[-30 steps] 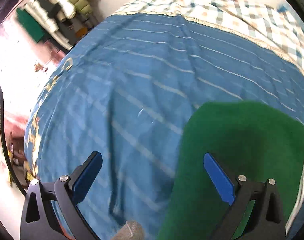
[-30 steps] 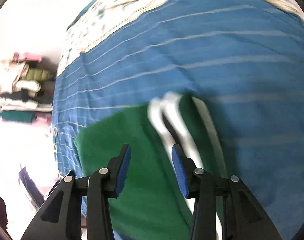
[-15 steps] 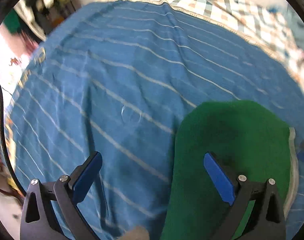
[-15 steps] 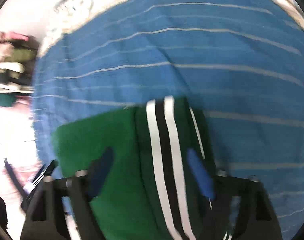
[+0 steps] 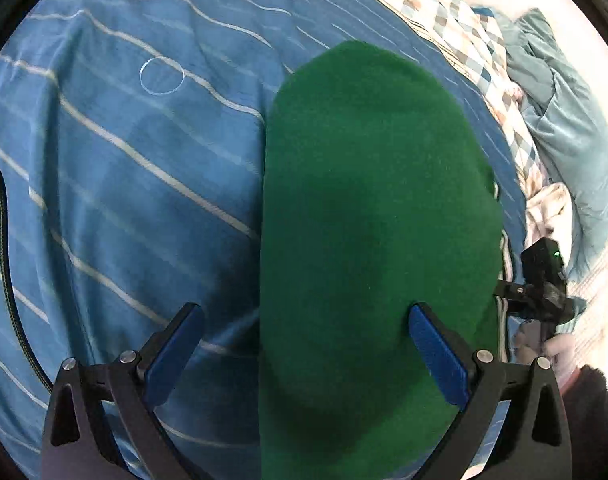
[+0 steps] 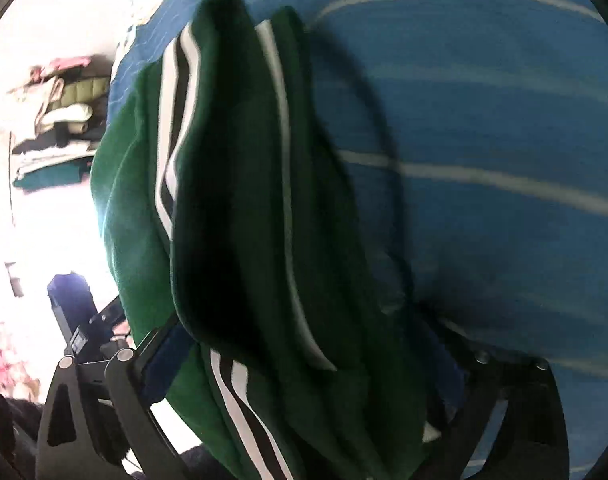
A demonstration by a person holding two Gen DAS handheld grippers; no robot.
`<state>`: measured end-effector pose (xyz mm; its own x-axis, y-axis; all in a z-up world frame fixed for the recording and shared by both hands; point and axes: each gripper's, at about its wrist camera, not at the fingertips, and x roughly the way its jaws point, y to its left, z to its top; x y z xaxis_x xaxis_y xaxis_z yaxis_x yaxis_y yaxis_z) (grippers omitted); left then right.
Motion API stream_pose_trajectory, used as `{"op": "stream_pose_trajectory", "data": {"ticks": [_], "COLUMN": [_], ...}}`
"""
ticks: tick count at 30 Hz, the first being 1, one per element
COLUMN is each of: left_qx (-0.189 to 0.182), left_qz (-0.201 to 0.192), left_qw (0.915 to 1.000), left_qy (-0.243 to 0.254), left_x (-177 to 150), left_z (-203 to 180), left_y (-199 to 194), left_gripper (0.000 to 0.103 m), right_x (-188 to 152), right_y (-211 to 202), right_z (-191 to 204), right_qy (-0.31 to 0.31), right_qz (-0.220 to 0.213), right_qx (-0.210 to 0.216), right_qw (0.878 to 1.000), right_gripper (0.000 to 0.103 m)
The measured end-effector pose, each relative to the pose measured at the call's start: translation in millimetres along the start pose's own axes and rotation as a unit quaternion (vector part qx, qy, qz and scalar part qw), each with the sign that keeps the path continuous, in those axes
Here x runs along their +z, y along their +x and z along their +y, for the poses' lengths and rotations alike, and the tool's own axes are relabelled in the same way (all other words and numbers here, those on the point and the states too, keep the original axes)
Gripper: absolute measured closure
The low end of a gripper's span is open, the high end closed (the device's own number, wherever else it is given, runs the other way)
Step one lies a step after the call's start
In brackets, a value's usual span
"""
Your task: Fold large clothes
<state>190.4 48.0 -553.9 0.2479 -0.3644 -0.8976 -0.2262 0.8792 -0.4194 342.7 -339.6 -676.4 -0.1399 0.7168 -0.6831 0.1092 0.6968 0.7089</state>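
A green fleece garment (image 5: 375,208) with white and black side stripes lies folded on a blue striped bedspread (image 5: 124,160). My left gripper (image 5: 304,348) is open just above it, its right finger over the green cloth and its left finger over the bedspread. My right gripper (image 6: 300,364) is wide open, with the striped edge of the garment (image 6: 240,184) bunched between its fingers. The garment hides most of the right finger. The right gripper also shows in the left wrist view (image 5: 539,292) at the garment's right edge.
A checked sheet (image 5: 443,28) and a teal quilt (image 5: 563,128) lie at the far end of the bed. Stacked folded clothes (image 6: 60,128) sit on shelves beyond the bed's left side. A black cable (image 5: 2,240) runs along the left.
Both grippers have come much closer to the garment. The right gripper opened from narrow to wide and now has the striped edge between its fingers. The left gripper stayed open.
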Motion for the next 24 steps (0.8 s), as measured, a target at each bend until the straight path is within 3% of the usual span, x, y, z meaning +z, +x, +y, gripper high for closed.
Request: {"op": "stream_pose_trajectory", "data": {"ticks": [2, 4, 6, 8, 12, 14, 15, 16, 18, 21, 24], "left_qx": [0.001, 0.008, 0.026, 0.035, 0.026, 0.016, 0.012, 0.003, -0.013, -0.031, -0.031], "left_qz": [0.000, 0.007, 0.006, 0.006, 0.022, 0.032, 0.037, 0.042, 0.049, 0.046, 0.033], "left_qw": [1.0000, 0.9999, 0.9992, 0.9982, 0.9976, 0.9964, 0.9959, 0.9954, 0.9941, 0.9925, 0.9925], "left_qy": [0.003, 0.011, 0.030, 0.048, 0.061, 0.076, 0.082, 0.086, 0.096, 0.109, 0.113], "left_x": [5, 8, 10, 12, 17, 22, 23, 27, 32, 39, 40], "left_z": [-1, -5, -9, -13, -16, -22, -25, -29, -35, -43, -45], "left_y": [1, 1, -3, -5, -2, 7, 11, 17, 26, 36, 31], "left_gripper": [0.000, 0.000, 0.000, 0.000, 0.000, 0.000, 0.000, 0.000, 0.000, 0.000, 0.001], "right_x": [-5, -16, -29, -48, -97, -115, -118, -119, -114, -105, -94], "right_y": [-2, -12, -21, -29, -17, -3, 5, 10, 20, 39, 58], "right_z": [2, 2, -3, -7, -11, -19, -19, -22, -26, -24, -5], "right_qy": [0.001, 0.012, 0.045, 0.088, 0.144, 0.161, 0.152, 0.150, 0.141, 0.117, 0.097], "right_qz": [-0.006, -0.021, -0.035, -0.046, -0.022, -0.005, -0.009, -0.022, -0.033, -0.039, -0.044], "right_qx": [0.017, 0.023, 0.054, 0.097, 0.156, 0.156, 0.140, 0.134, 0.127, 0.181, 0.171], "right_qw": [1.000, 0.999, 0.997, 0.990, 0.977, 0.975, 0.978, 0.979, 0.981, 0.976, 0.979], "right_gripper": [0.022, 0.037, 0.055, 0.060, 0.061, 0.058, 0.050, 0.036, 0.021, 0.018, 0.017]}}
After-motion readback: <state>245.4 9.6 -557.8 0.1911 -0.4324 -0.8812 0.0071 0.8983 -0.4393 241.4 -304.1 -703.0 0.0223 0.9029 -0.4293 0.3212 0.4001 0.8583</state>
